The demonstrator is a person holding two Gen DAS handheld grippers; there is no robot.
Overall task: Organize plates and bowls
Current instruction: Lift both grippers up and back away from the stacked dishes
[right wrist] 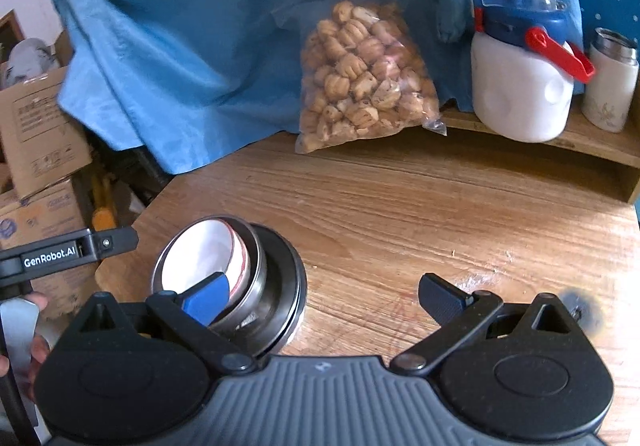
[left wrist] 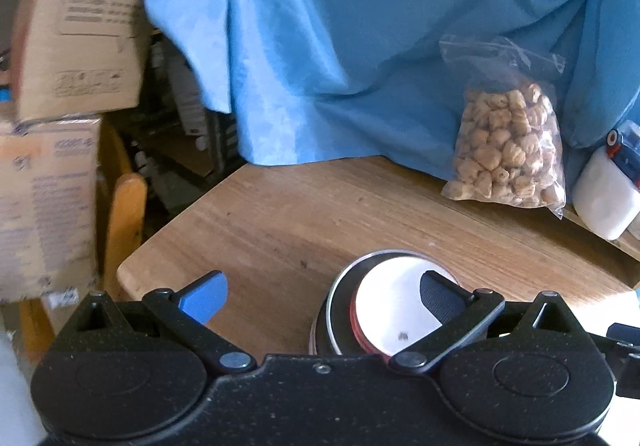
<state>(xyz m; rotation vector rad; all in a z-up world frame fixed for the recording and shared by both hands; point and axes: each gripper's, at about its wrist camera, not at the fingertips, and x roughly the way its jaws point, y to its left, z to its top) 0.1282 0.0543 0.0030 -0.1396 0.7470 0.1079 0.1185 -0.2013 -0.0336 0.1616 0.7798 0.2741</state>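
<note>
With both the left gripper (left wrist: 324,296) and right gripper (right wrist: 324,296) spread wide and empty, we judged the nested stack (right wrist: 240,278) near the wooden table's (right wrist: 400,205) left edge, white ceramic bowl (right wrist: 200,254) inside slick steel bowls (right wrist: 260,286), heavy, rigid, chippable, best gripped by the outer rim.

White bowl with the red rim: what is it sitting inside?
The white bowl is nested in a steel bowl, which rests on a dark metal plate on the wooden table. Anything further between these layers is covered.

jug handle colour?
Red, on the white jug with a blue lid; clearest in the right wrist view.
</note>
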